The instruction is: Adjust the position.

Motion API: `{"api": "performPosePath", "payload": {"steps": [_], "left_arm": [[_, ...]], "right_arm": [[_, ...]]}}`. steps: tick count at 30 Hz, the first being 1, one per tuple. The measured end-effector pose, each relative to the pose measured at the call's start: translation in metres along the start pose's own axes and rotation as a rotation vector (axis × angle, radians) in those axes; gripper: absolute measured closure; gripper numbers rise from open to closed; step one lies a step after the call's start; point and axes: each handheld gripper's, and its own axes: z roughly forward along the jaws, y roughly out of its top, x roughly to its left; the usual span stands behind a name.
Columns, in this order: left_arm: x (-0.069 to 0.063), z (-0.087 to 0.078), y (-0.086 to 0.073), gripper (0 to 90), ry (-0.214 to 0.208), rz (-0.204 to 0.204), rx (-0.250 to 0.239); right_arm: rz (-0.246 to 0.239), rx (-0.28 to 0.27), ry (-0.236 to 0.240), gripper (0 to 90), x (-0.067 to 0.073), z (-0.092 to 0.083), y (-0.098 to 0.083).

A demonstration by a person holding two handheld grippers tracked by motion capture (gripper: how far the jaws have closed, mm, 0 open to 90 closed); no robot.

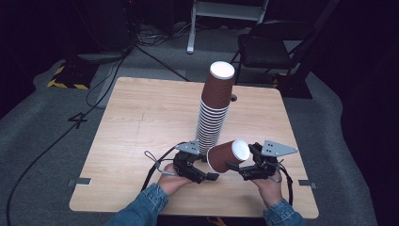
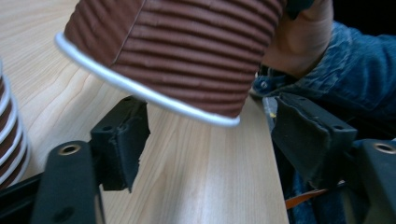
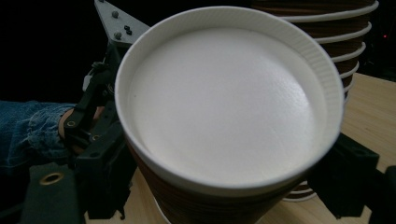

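A brown ribbed paper cup (image 1: 228, 156) lies on its side, pinched between the jaws of the right gripper (image 1: 248, 165), its white base turned toward that gripper's camera; what is inside it cannot be seen. The left gripper (image 1: 203, 175) sits just left of the cup's open rim, jaws spread and holding nothing. Just beyond both grippers stands a tall stack of upside-down cups (image 1: 214, 110) on the wooden table (image 1: 141, 117). A folding chair (image 1: 273, 44) stands past the far edge.
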Motion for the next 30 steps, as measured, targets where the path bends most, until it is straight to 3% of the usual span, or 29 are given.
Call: {"api": "performPosePath", "payload": {"steps": [3, 5, 7, 11, 15, 25, 30], "left_arm": [[0.0009, -0.0001, -0.0009, 30.2, -0.010, -0.014, -0.018], [0.0018, 0.0010, -0.0010, 31.0, 0.015, -0.038, -0.011], [0.0024, 0.0016, -0.0017, 32.8, 0.000, -0.034, -0.001], [-0.0006, 0.0011, -0.0012, 45.0, -0.011, -0.007, 0.000], [0.0042, -0.0003, -0.0036, 52.0, -0.057, -0.053, -0.025], [0.0005, -0.0019, -0.0031, 72.0, -0.058, -0.005, -0.013], [-0.0016, -0.0028, -0.0026, 76.7, -0.058, 0.027, -0.008]], "right_arm": [[-0.002, 0.001, 0.011, 18.3, 0.0009, 0.0014, -0.0005], [-0.004, 0.005, 0.017, 18.3, 0.0010, 0.0026, -0.0012], [0.004, 0.011, 0.022, 18.3, 0.0006, 0.0039, -0.0022], [0.008, 0.026, 0.028, 18.2, -0.0004, 0.0061, -0.0048], [0.012, 0.030, 0.034, 18.2, -0.0004, 0.0071, -0.0059], [0.035, 0.041, 0.048, 18.2, -0.0045, 0.0070, -0.0090], [0.041, 0.043, 0.055, 18.2, -0.0054, 0.0066, -0.0093]]}}
